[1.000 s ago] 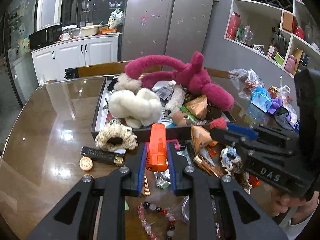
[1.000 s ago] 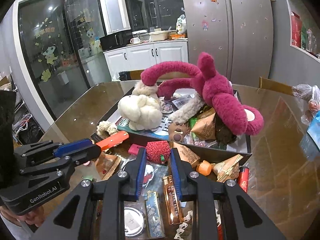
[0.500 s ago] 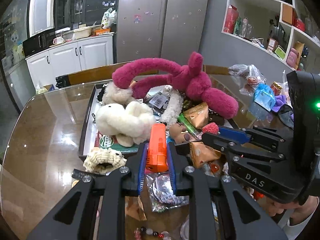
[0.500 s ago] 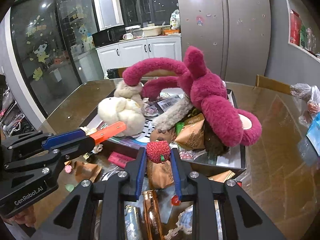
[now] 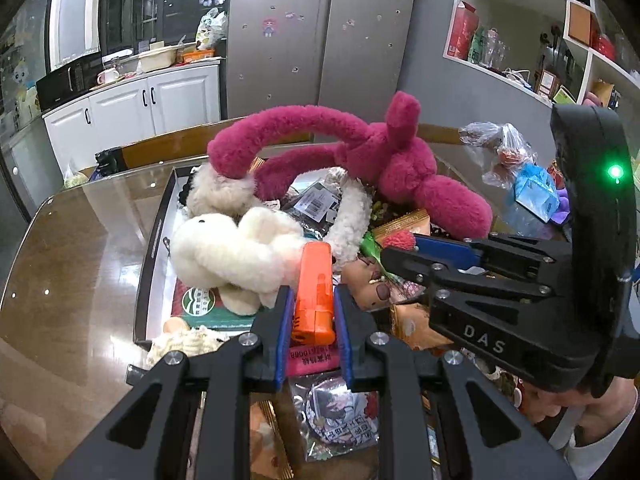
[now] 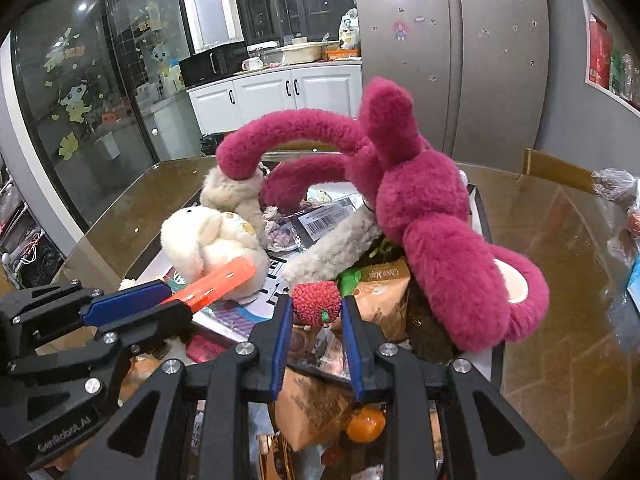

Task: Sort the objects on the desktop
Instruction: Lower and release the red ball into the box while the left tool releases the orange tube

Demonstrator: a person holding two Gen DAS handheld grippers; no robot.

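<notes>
My left gripper (image 5: 313,312) is shut on an orange plastic block (image 5: 314,288), held over the near edge of a black-rimmed tray (image 5: 154,248). The same orange block (image 6: 218,282) shows at the left of the right wrist view, in the left gripper (image 6: 168,304). My right gripper (image 6: 316,312) is shut on a red lychee-like ball (image 6: 317,302) with a green tag, also above the tray's near side. In the left wrist view the right gripper (image 5: 400,246) carries that red ball (image 5: 400,239). The tray holds a magenta plush (image 6: 420,208) and a white plush (image 5: 236,252).
Snack packets (image 6: 380,292), a cream scrunchie (image 5: 184,346), a pink card (image 5: 310,358) and foil pouches (image 5: 340,412) lie on the brown glass table (image 5: 72,264) under the grippers. Plastic bags (image 5: 520,176) sit at the right. A person's hand (image 5: 568,408) holds the right gripper.
Both grippers have moved forward toward the tray with their objects still held. The plush toys loom larger, and the loose items near the table's front edge have slid out of view.
</notes>
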